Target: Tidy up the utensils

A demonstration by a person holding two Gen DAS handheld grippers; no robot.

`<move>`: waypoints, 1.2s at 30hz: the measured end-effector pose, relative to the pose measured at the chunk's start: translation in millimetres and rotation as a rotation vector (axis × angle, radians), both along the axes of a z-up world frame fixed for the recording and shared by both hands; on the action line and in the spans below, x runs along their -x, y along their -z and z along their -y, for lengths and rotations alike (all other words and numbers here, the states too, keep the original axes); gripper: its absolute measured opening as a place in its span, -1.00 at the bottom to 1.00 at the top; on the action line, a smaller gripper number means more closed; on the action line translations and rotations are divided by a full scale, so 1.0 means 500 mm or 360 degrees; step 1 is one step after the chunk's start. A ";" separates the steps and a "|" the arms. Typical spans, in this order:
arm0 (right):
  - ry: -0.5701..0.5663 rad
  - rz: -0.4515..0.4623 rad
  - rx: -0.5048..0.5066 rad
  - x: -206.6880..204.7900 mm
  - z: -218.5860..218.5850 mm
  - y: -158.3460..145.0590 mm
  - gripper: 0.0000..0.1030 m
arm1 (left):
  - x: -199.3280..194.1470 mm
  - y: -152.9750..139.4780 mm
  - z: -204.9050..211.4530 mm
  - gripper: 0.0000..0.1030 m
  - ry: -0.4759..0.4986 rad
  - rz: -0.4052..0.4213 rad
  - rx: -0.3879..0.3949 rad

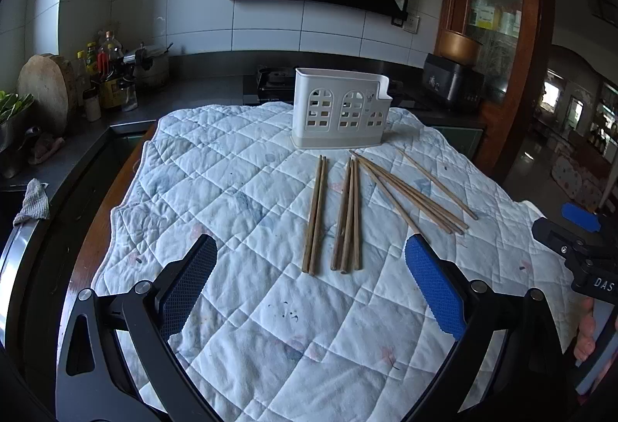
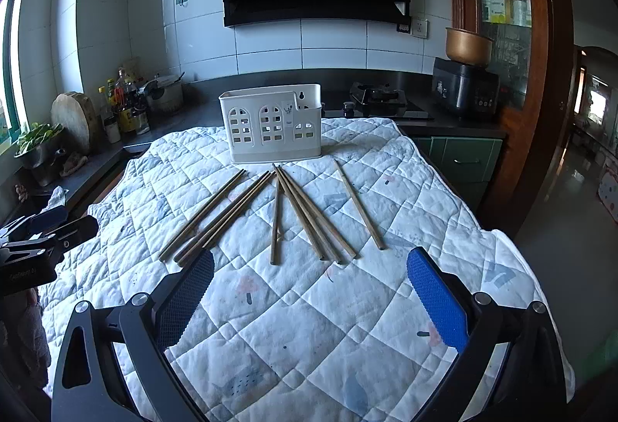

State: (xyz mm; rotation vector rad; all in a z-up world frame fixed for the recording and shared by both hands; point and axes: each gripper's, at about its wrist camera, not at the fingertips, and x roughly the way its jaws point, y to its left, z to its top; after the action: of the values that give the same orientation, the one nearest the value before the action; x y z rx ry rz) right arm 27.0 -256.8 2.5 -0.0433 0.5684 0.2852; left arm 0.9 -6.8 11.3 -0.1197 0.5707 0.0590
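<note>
1. A white plastic utensil holder (image 1: 340,109) stands upright at the far end of the quilted cloth (image 1: 270,325), its front wall cut with arched, window-like openings and one corner of its rim stepped down.
2. Wooden chopsticks (image 2: 297,213) lie loose on the cloth just in front of the holder — slim, brown, all about the same length.
3. They fall into loose groups: a pair (image 1: 316,215) side by side, a tight bundle (image 1: 347,217) next to it, a fanned-out bunch (image 1: 409,192) and a single stick (image 1: 440,186) lying apart at the right.
4. The left gripper (image 1: 309,256) hangs over the near ends of the pair and bundle, jaws spread wide, holding nothing.
5. The right gripper (image 2: 309,267) is likewise released — blue pads (image 2: 436,302) wide apart above the cloth, short of the stick ends.
</note>
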 end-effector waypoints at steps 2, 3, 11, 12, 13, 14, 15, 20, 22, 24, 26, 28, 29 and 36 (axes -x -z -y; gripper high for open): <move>0.0000 0.0009 -0.0017 0.000 0.002 0.000 0.88 | 0.002 -0.005 0.001 0.87 -0.0019 0.0038 -0.0030; 0.0001 0.0009 -0.0017 -0.001 0.002 0.001 0.88 | 0.001 -0.006 0.002 0.87 -0.0018 0.0050 -0.0043; 0.0012 0.0017 -0.0027 -0.010 -0.003 0.006 0.88 | -0.010 -0.008 0.002 0.87 -0.0065 0.0122 -0.0086; 0.0015 0.0019 -0.0028 -0.012 -0.002 0.007 0.88 | -0.011 -0.007 0.002 0.87 -0.0067 0.0127 -0.0085; 0.0019 0.0020 -0.0030 -0.014 -0.002 0.009 0.88 | -0.012 -0.006 0.001 0.87 -0.0072 0.0130 -0.0090; 0.0019 0.0017 -0.0034 -0.015 -0.001 0.011 0.88 | -0.012 -0.004 0.001 0.87 -0.0081 0.0130 -0.0101; 0.0018 0.0012 -0.0038 -0.017 0.000 0.013 0.88 | -0.012 -0.002 0.001 0.87 -0.0089 0.0131 -0.0117; 0.0030 -0.0002 -0.0061 -0.023 0.003 0.019 0.88 | -0.007 0.002 -0.006 0.87 -0.0110 0.0152 -0.0138; 0.0029 0.0000 -0.0058 -0.024 0.003 0.018 0.88 | -0.008 0.003 -0.008 0.87 -0.0120 0.0152 -0.0136; 0.0028 0.0001 -0.0061 -0.024 0.004 0.017 0.88 | -0.008 0.002 -0.011 0.87 -0.0130 0.0161 -0.0130; 0.0031 0.0003 -0.0063 -0.025 0.005 0.018 0.88 | -0.007 0.001 -0.012 0.87 -0.0137 0.0169 -0.0132; 0.0033 0.0002 -0.0067 -0.026 0.006 0.019 0.88 | -0.007 0.002 -0.013 0.87 -0.0143 0.0170 -0.0135; 0.0032 0.0002 -0.0066 -0.026 0.006 0.019 0.88 | -0.006 0.002 -0.012 0.87 -0.0147 0.0171 -0.0137; 0.0033 0.0009 -0.0067 -0.025 0.007 0.018 0.88 | -0.003 0.001 -0.016 0.87 -0.0171 0.0179 -0.0126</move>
State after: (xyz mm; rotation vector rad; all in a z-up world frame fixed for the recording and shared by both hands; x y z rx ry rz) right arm 39.7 -260.3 -6.4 0.0026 0.5565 0.2769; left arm 2.6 1.4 11.0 -0.0763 0.4486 0.1780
